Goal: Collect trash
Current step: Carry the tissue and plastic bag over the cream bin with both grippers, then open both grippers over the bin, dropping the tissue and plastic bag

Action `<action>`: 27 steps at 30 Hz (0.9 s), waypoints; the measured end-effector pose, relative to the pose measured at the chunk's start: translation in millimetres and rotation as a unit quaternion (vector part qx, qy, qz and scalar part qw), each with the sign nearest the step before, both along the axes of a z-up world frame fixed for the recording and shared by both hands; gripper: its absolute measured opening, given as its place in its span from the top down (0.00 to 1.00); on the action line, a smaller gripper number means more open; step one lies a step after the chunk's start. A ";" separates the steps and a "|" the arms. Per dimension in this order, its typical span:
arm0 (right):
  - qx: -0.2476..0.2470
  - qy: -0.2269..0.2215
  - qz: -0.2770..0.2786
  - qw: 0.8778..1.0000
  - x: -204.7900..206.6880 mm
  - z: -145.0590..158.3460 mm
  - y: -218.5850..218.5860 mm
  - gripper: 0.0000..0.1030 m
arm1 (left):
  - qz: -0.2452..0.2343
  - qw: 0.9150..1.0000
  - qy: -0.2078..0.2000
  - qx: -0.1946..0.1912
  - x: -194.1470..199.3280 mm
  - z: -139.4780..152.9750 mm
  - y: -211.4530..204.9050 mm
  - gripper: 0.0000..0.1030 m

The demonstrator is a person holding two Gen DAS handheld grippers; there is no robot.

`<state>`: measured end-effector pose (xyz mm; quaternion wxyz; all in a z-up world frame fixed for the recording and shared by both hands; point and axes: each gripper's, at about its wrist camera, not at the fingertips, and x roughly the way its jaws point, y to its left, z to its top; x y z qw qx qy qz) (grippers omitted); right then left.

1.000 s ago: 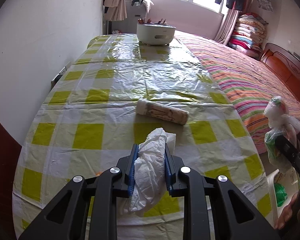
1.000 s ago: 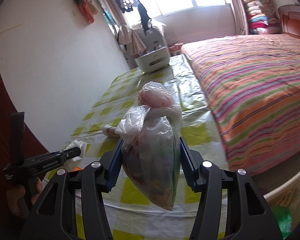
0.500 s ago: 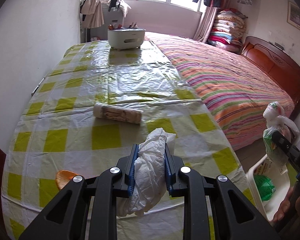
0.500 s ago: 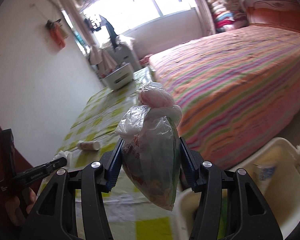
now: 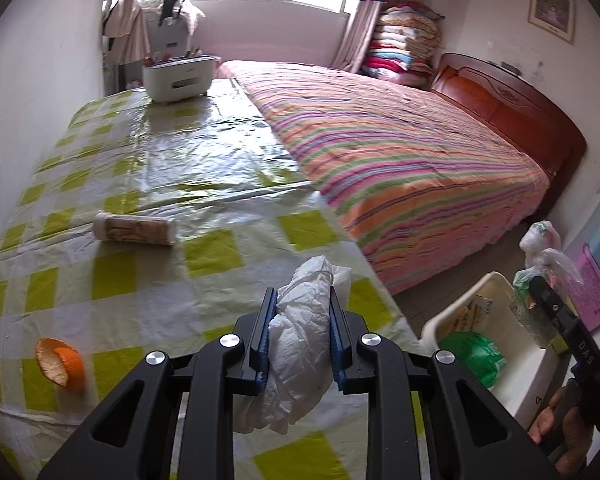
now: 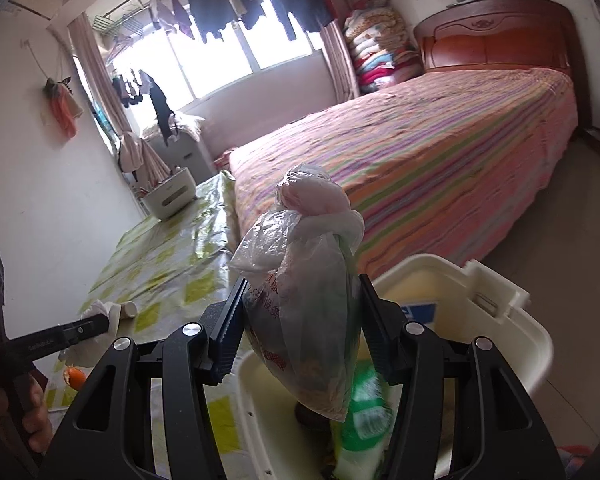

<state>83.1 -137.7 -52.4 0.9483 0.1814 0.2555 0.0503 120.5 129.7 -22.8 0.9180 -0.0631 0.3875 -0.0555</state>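
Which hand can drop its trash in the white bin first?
The right. Its gripper, holding the knotted plastic bag, hangs over the bin, while the left gripper with the crumpled tissue is above the table.

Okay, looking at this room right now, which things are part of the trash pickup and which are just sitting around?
Part of the job:
- crumpled white bag clamped in the left gripper
- tied plastic bag clamped in the right gripper
- white bin
- orange peel and lying bottle on the table

Just lying about:
- white appliance
- striped bed
- folded blankets
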 end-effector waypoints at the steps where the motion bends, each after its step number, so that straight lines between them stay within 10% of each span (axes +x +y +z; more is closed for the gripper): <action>1: 0.000 0.002 -0.004 1.000 -1.7 -1.8 -1.5 0.49 | -0.010 1.000 0.000 -0.001 -0.5 0.2 -7.9 0.78; 17: 0.006 0.007 -0.058 0.998 -13.9 -14.5 -11.6 0.48 | -0.130 0.991 -0.003 -0.014 -9.6 1.1 -105.8 0.78; 27: 0.029 -0.040 -0.082 0.995 -27.5 6.3 -18.5 0.29 | -0.162 0.987 0.006 -0.011 -11.1 -6.0 -130.8 0.78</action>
